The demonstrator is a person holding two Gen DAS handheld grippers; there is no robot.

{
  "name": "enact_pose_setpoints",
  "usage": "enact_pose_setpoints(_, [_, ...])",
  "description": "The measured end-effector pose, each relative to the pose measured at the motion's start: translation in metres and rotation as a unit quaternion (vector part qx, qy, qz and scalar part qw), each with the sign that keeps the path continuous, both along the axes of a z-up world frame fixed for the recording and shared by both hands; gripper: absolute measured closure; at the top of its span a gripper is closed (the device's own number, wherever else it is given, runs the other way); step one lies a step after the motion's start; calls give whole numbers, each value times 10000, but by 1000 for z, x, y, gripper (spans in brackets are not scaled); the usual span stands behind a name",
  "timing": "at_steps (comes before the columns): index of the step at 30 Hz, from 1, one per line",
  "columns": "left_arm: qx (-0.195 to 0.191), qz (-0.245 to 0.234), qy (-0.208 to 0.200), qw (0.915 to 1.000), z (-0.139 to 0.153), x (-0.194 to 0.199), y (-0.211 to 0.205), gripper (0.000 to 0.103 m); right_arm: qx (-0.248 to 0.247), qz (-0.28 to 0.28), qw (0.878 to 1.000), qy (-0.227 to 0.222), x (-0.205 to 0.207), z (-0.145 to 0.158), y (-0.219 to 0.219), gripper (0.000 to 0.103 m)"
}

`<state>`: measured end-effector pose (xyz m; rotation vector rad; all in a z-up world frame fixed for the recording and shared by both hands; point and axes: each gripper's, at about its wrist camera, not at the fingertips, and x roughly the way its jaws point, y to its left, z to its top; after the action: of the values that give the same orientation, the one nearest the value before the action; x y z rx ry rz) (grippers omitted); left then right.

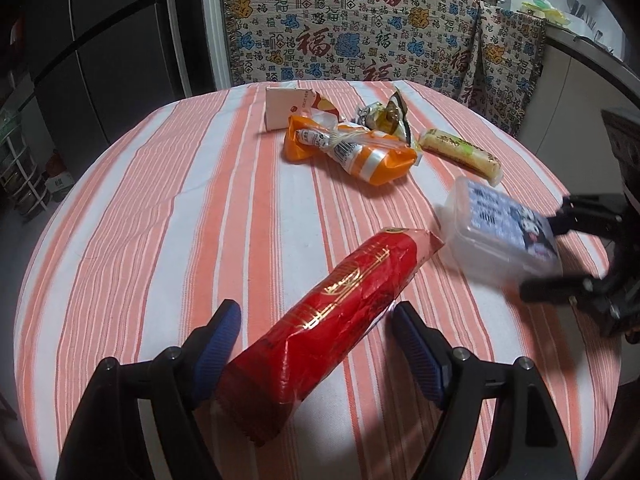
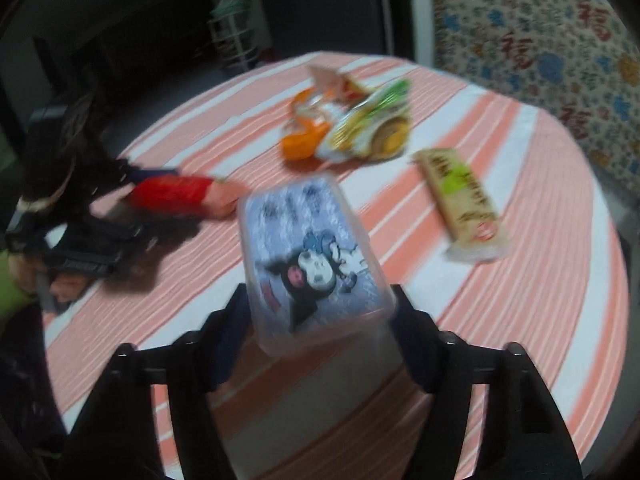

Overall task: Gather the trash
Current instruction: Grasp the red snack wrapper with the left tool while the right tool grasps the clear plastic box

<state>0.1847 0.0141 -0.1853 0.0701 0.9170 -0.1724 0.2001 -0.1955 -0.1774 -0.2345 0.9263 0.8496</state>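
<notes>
My left gripper (image 1: 316, 344) straddles the red wrapper (image 1: 320, 320), fingers spread, not pinching; its long axis runs forward-right from me. My right gripper (image 2: 318, 320) clamps the plastic box (image 2: 312, 256), lifted above the striped table (image 2: 560, 280).

Right wrist view: blurred throughout; I cannot read the box (image 2: 316, 256) label or the bar (image 2: 464, 204) print. Left wrist view: right gripper (image 1: 548, 256) smeared; card (image 1: 288, 110) partly hidden behind the orange wrapper (image 1: 360, 156).
</notes>
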Motion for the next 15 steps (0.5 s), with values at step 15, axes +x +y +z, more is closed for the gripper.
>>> enact_pose_setpoints(15, [926,-2028,422,9739,12,18,-40,27,-277,66,9996,-16,-63,-5,-3,9])
